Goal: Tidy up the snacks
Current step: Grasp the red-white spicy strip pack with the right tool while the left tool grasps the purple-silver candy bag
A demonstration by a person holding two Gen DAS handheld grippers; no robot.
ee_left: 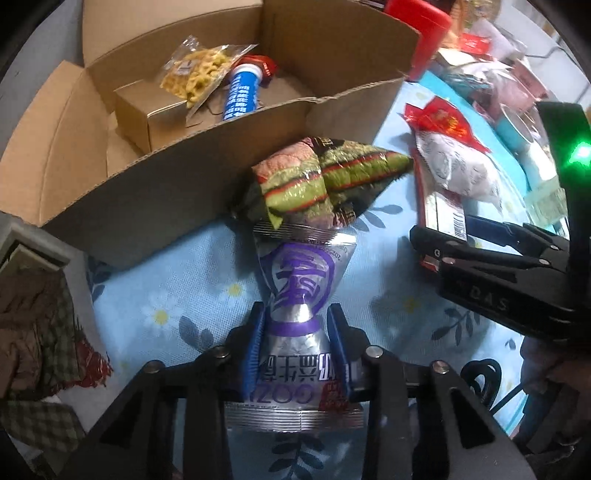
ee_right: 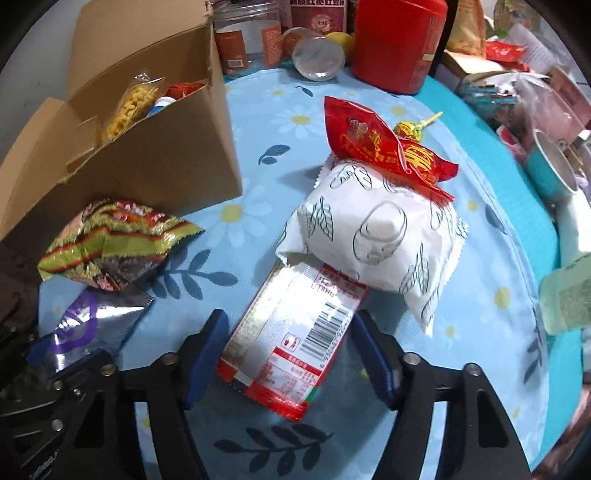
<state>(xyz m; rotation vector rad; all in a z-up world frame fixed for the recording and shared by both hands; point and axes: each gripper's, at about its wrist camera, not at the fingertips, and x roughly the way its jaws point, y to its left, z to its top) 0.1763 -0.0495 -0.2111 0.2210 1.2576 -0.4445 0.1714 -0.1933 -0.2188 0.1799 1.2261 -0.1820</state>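
Observation:
My left gripper (ee_left: 297, 314) is shut on a silver and purple snack packet (ee_left: 301, 280), pinching its middle on the blue flowered cloth. A green and red packet (ee_left: 325, 181) lies just beyond it against the cardboard box (ee_left: 184, 177). The box holds a yellow snack bag (ee_left: 195, 72), a blue tube (ee_left: 240, 92) and a small brown carton (ee_left: 147, 110). My right gripper (ee_right: 290, 328) is open, its pads either side of a flat red and white packet (ee_right: 291, 343). A white pillow packet (ee_right: 373, 243) lies on that packet, and a red packet (ee_right: 376, 144) on top of it.
A red canister (ee_right: 397, 40), clear jars (ee_right: 251, 33) and a tipped jar (ee_right: 317, 55) stand at the back. Clutter and a teal cup (ee_right: 550, 166) crowd the right edge. A lollipop (ee_right: 410, 129) lies behind the red packet. A checked cloth (ee_left: 44, 332) is at the left.

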